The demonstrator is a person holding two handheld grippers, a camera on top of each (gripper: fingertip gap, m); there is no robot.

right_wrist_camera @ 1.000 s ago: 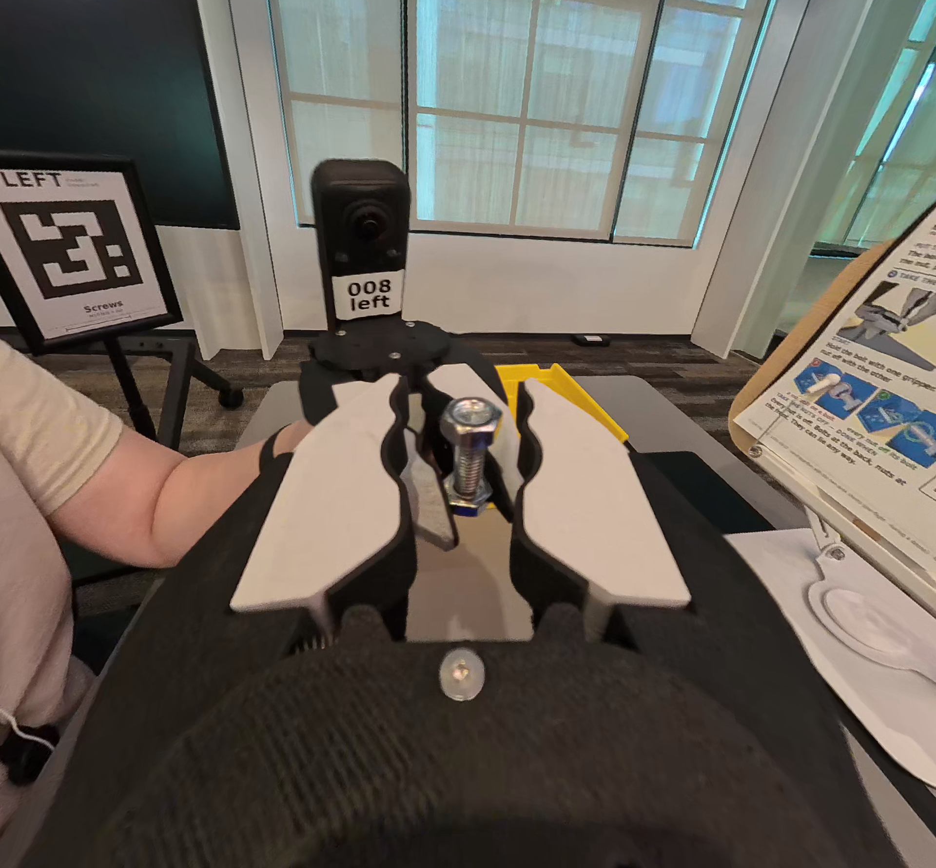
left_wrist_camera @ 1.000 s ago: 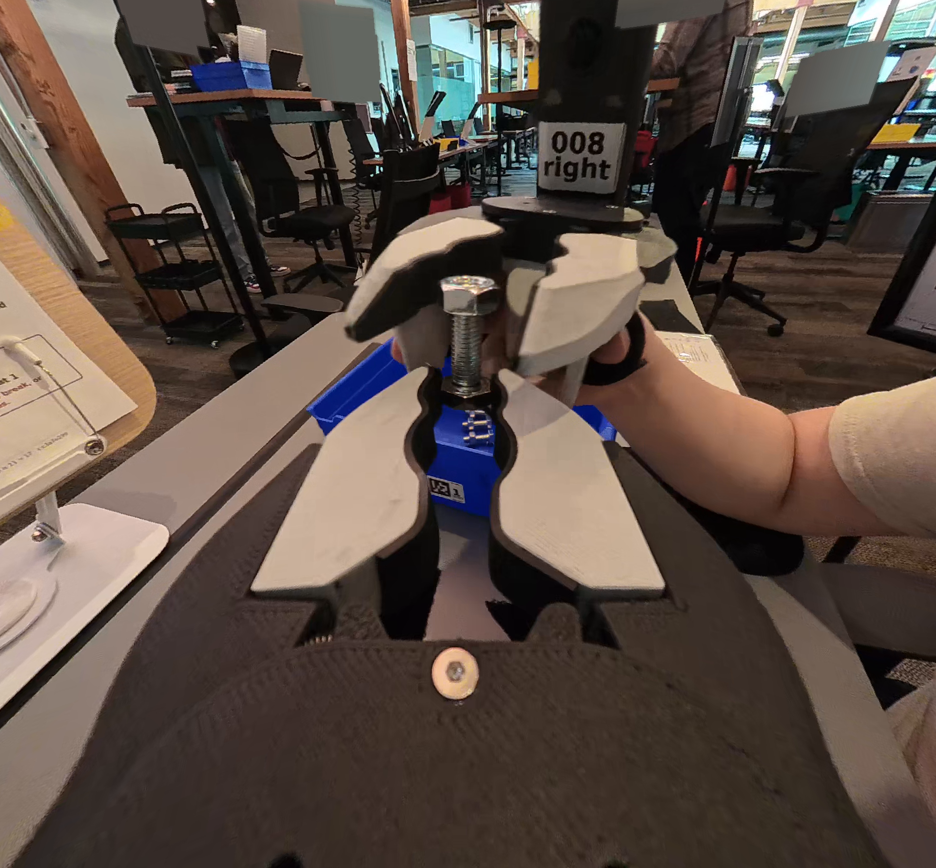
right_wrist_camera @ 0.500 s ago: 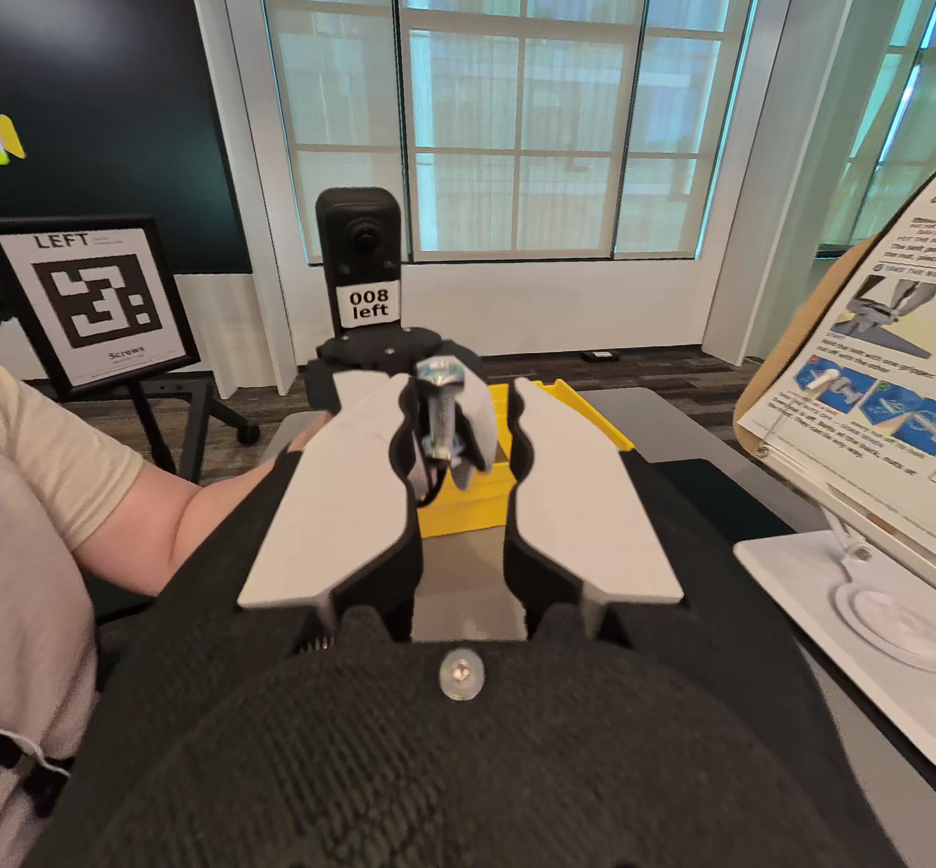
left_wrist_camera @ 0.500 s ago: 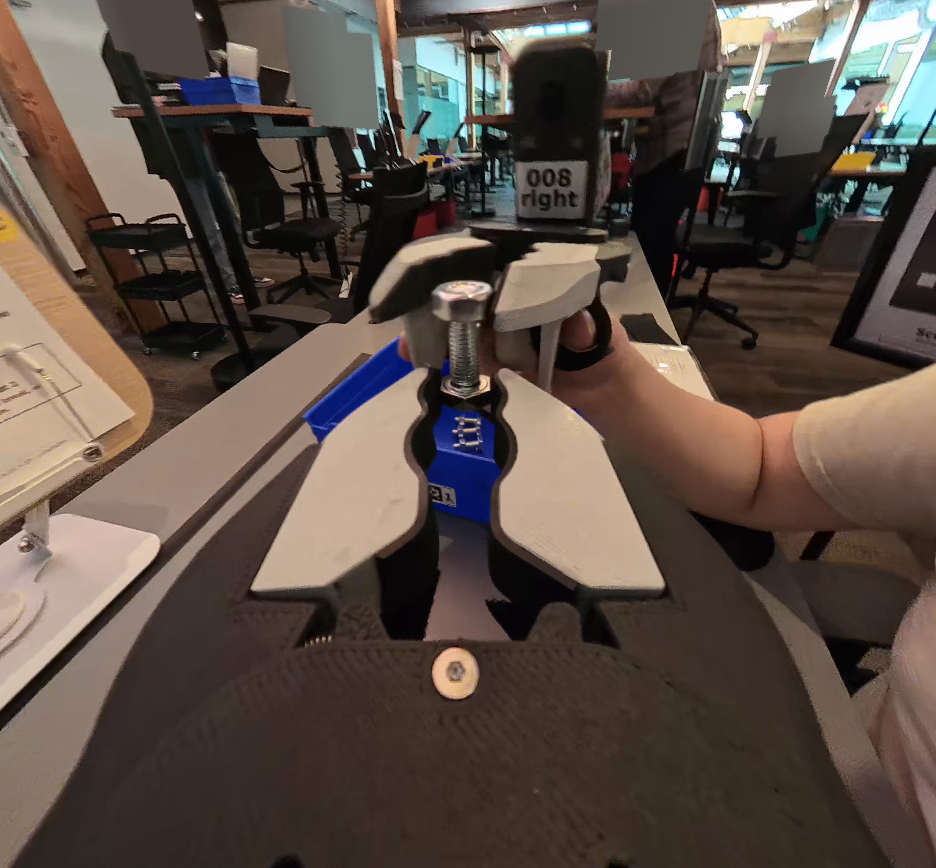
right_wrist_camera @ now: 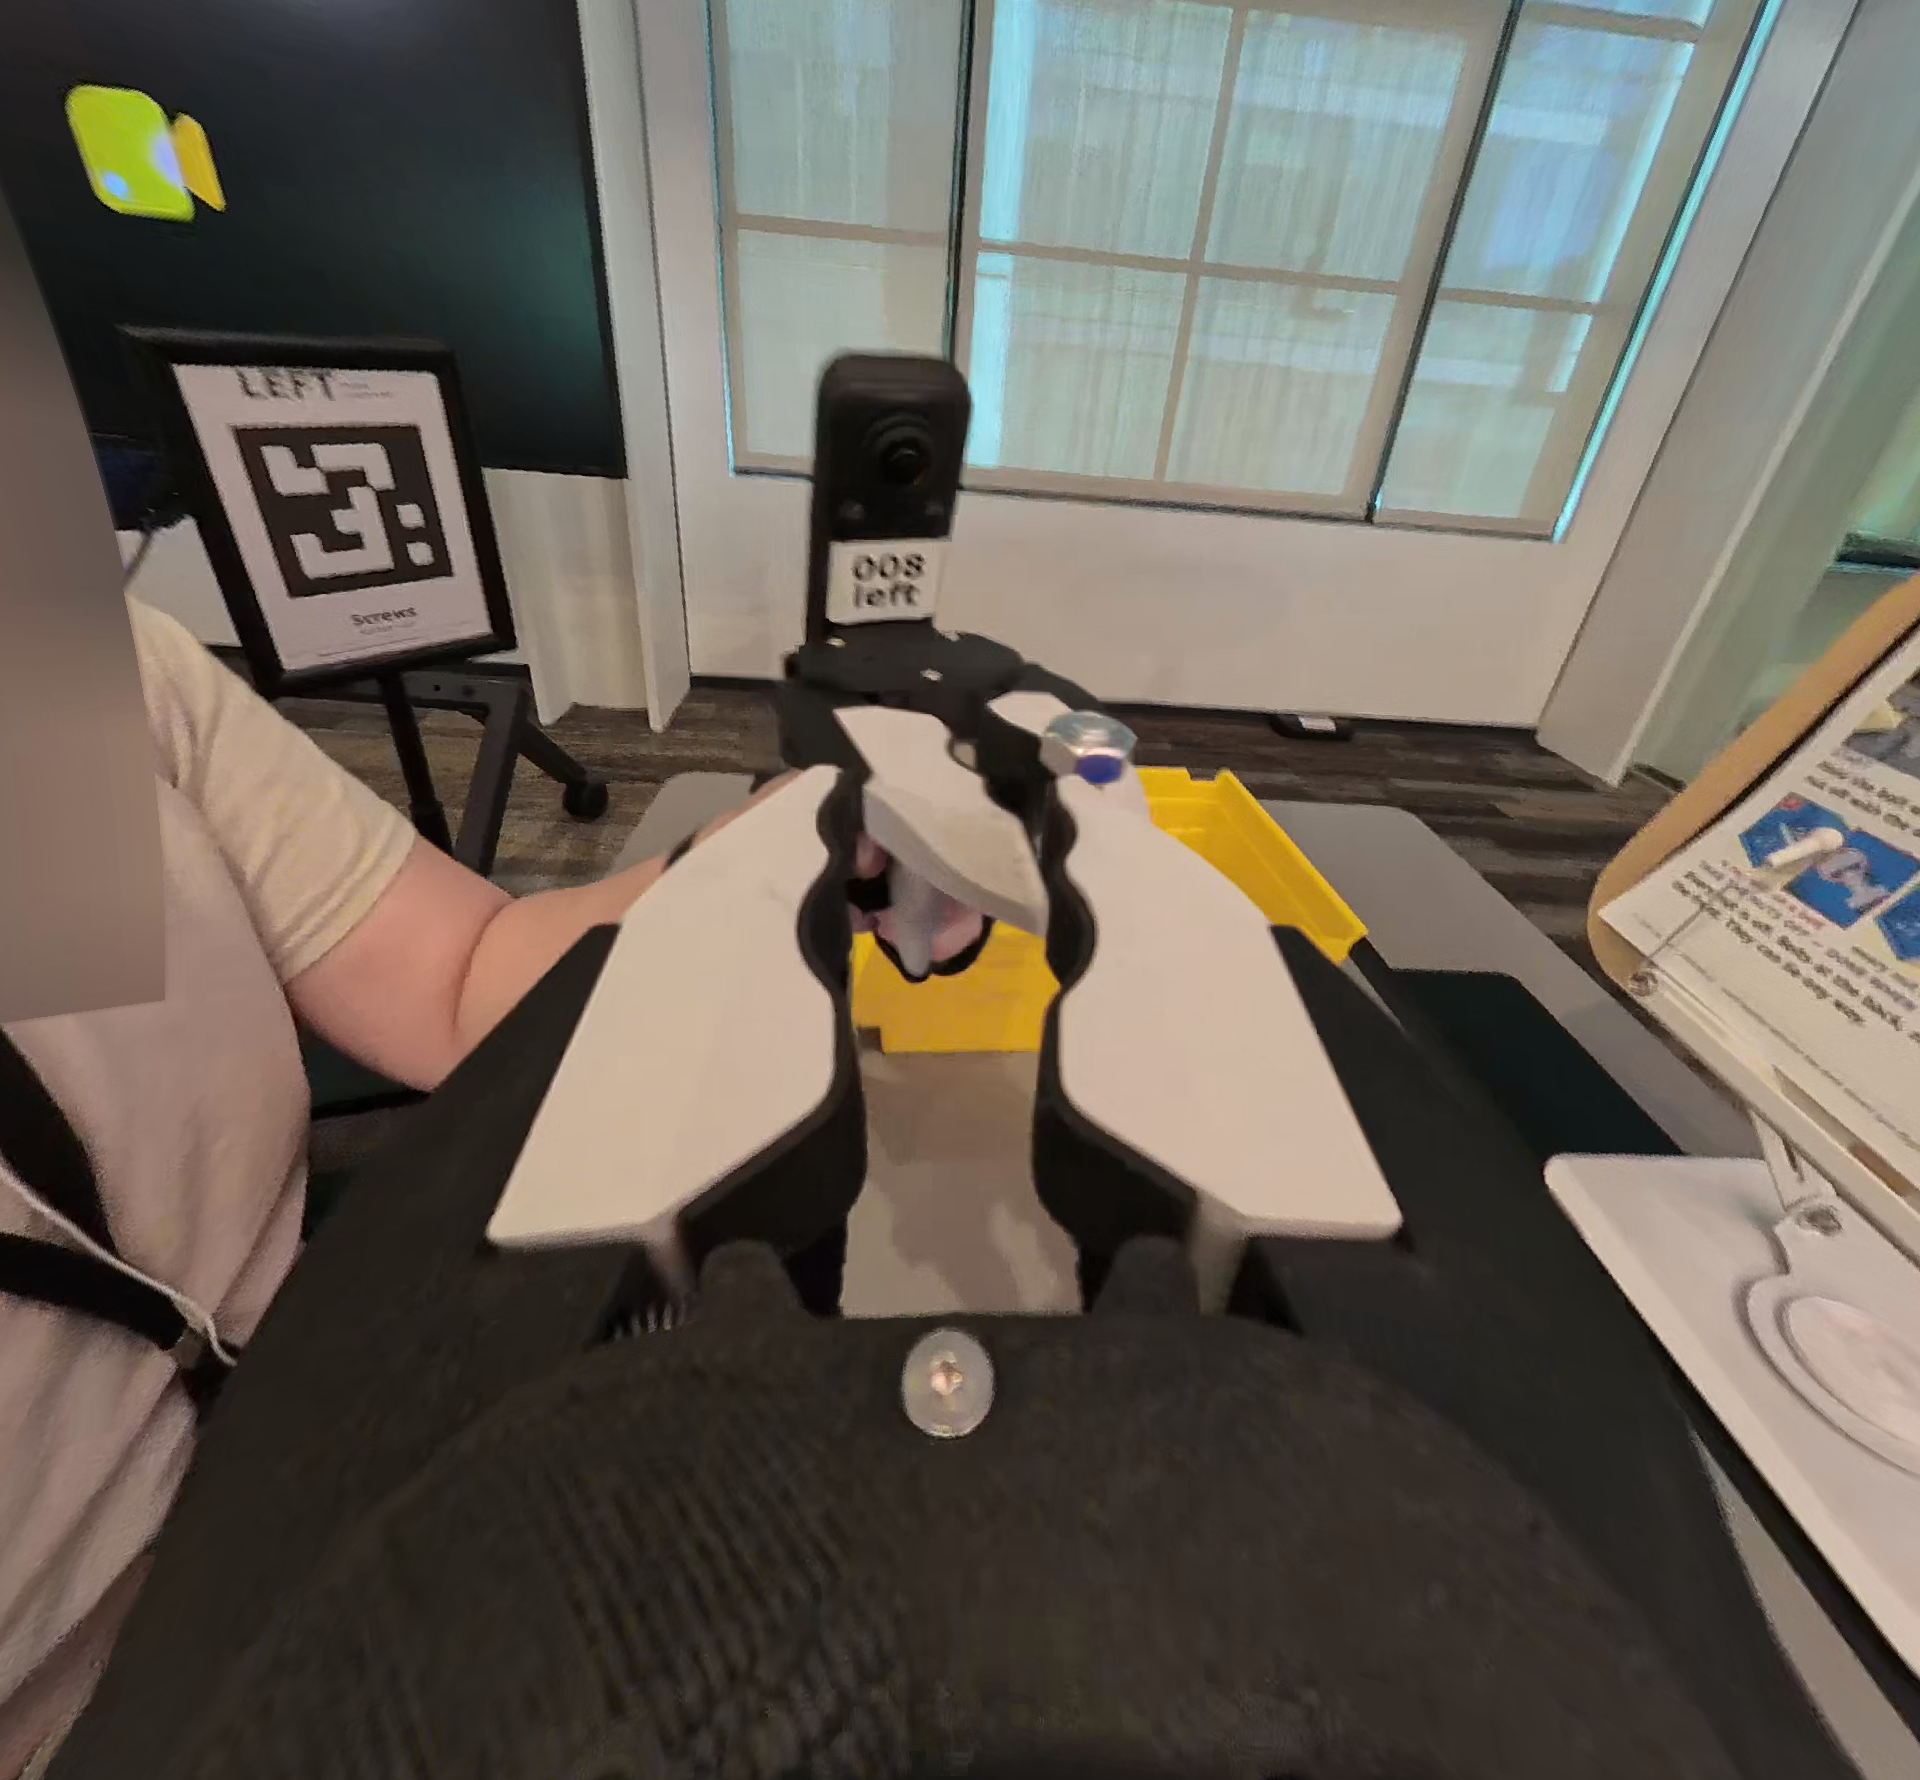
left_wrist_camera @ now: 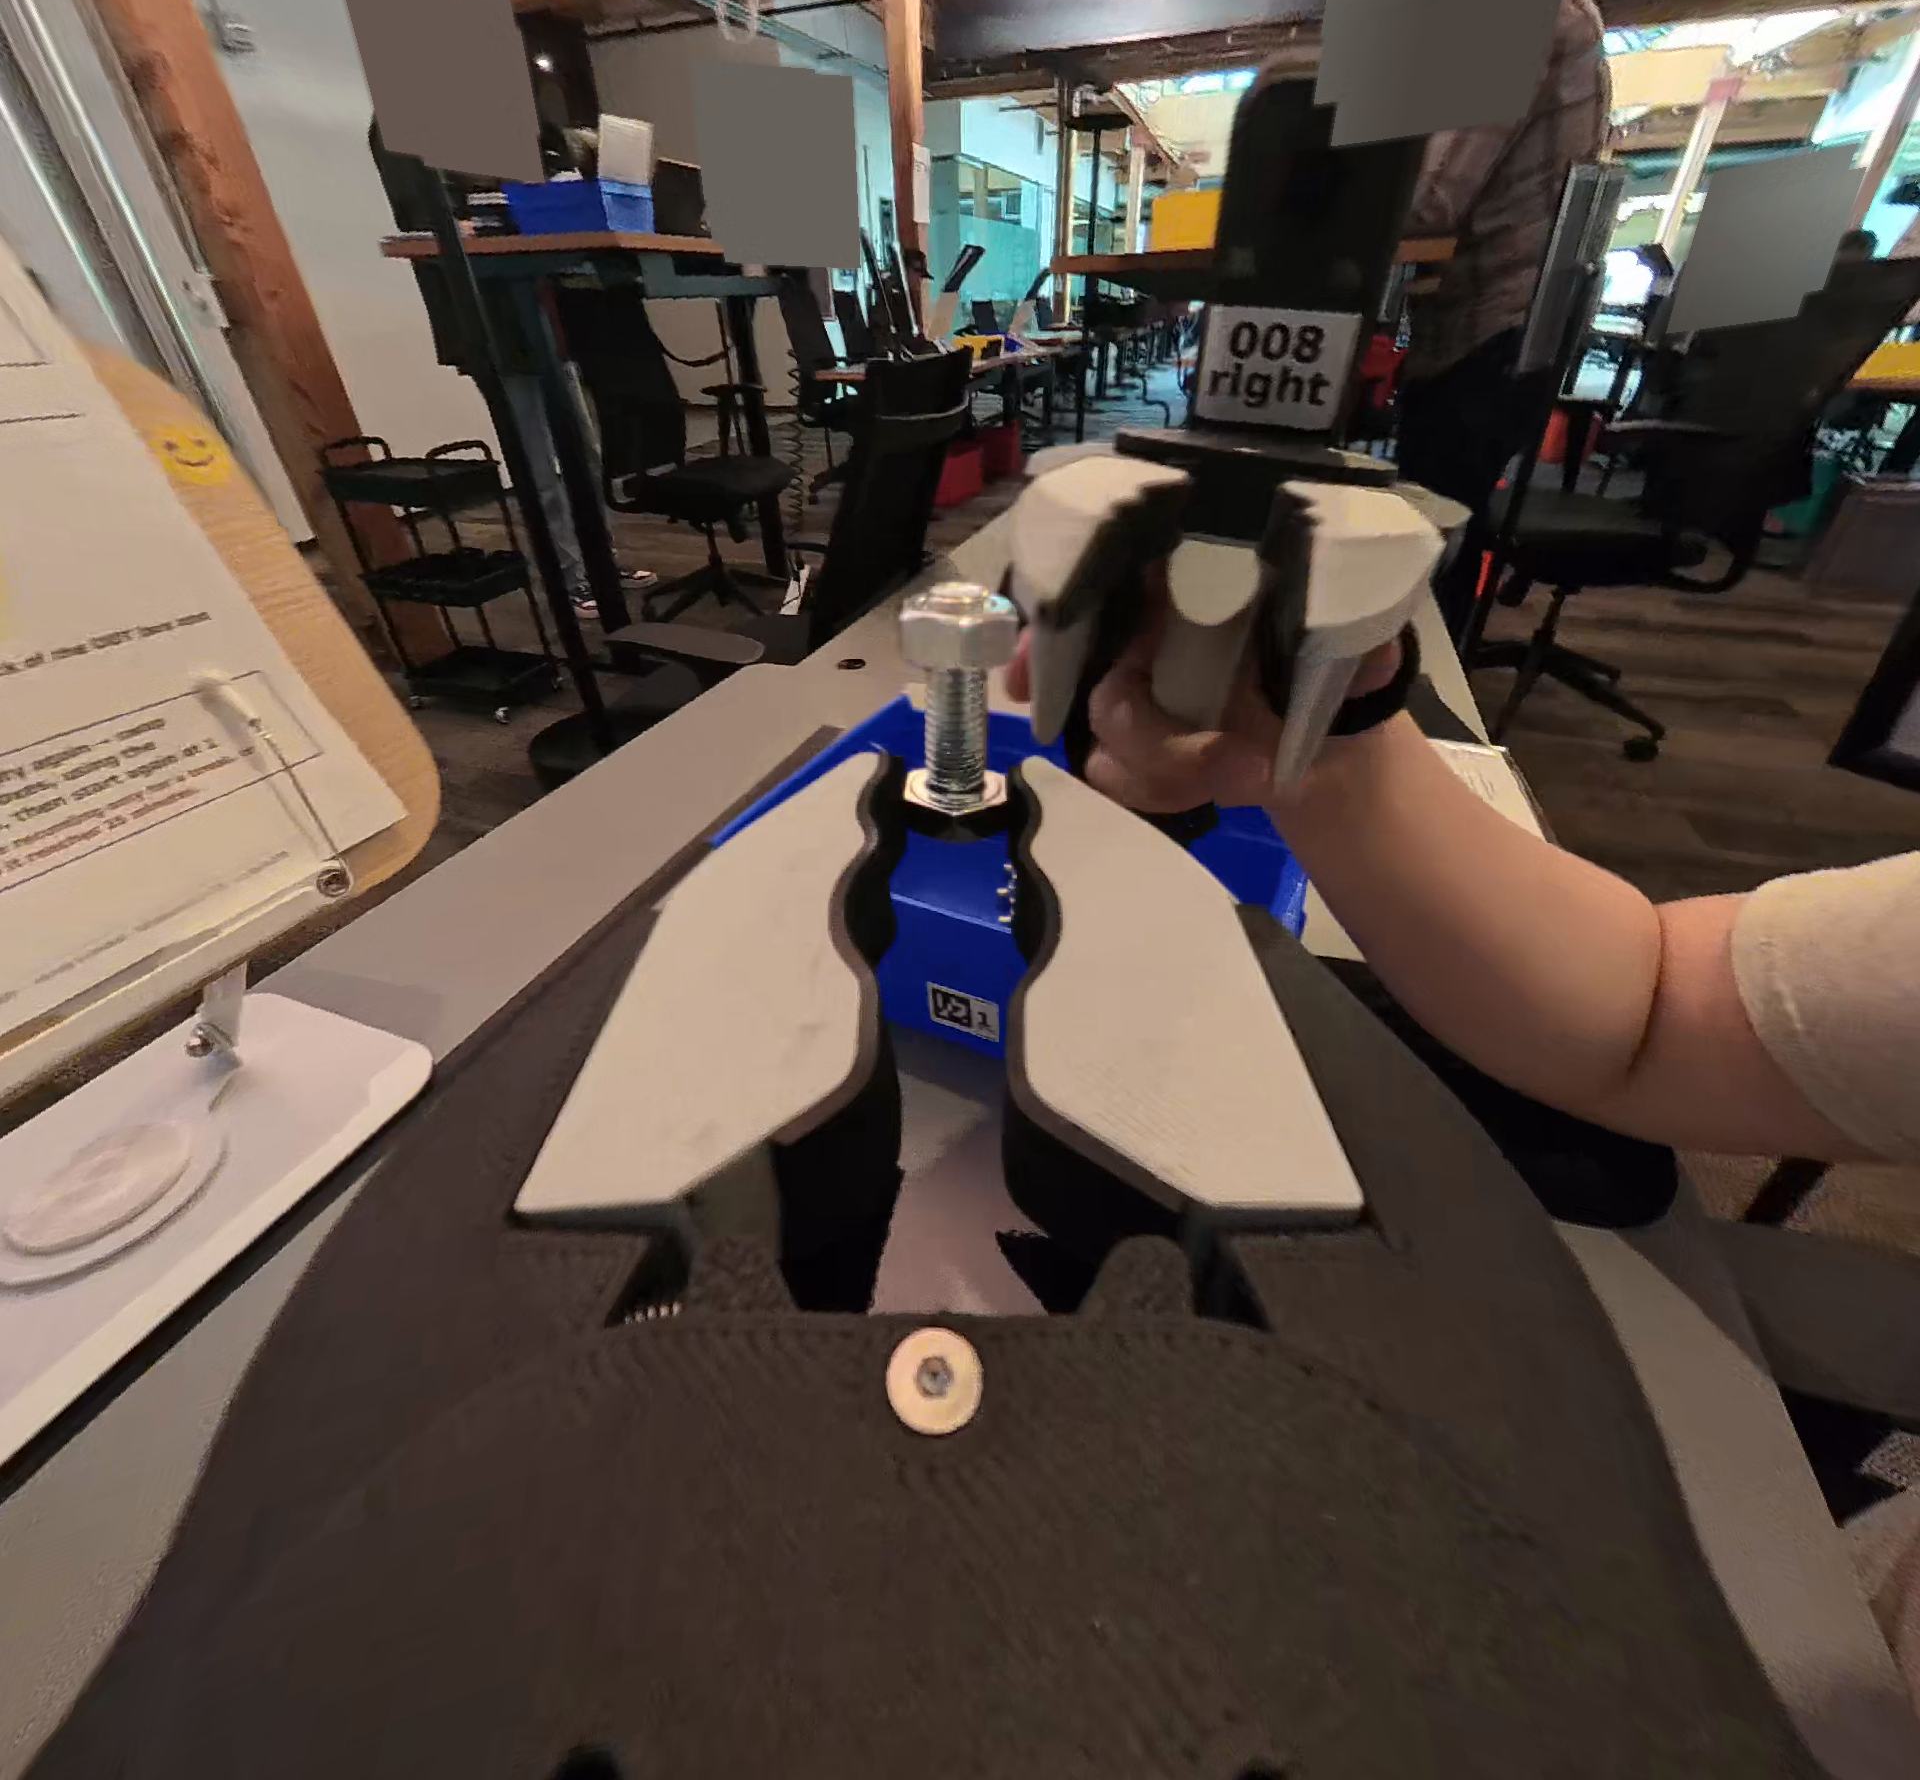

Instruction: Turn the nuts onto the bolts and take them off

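My left gripper (left_wrist_camera: 951,795) is shut on a steel nut (left_wrist_camera: 951,788). A bolt (left_wrist_camera: 956,681) stands upright in the nut, head up, over the blue bin (left_wrist_camera: 940,930). My right gripper (left_wrist_camera: 1172,743) is open and empty, to the right of the bolt head and apart from it. In the right wrist view my right gripper (right_wrist_camera: 940,795) has nothing between its fingers. The left gripper shows beyond it with the bolt and nut (right_wrist_camera: 1086,748) blurred at its tip.
A yellow bin (right_wrist_camera: 1257,857) sits on the grey table (left_wrist_camera: 540,909) behind the left gripper. An instruction board on a white stand (left_wrist_camera: 156,795) is at the table's far side, also seen in the right wrist view (right_wrist_camera: 1766,909). A framed marker sign (right_wrist_camera: 343,504) stands off the table. Some 4 centimetres of space lies between my two pairs of fingers.
My right gripper let go of the bolt head, opened and drew back to the side. My left gripper stayed shut on the nut with the bolt in it.
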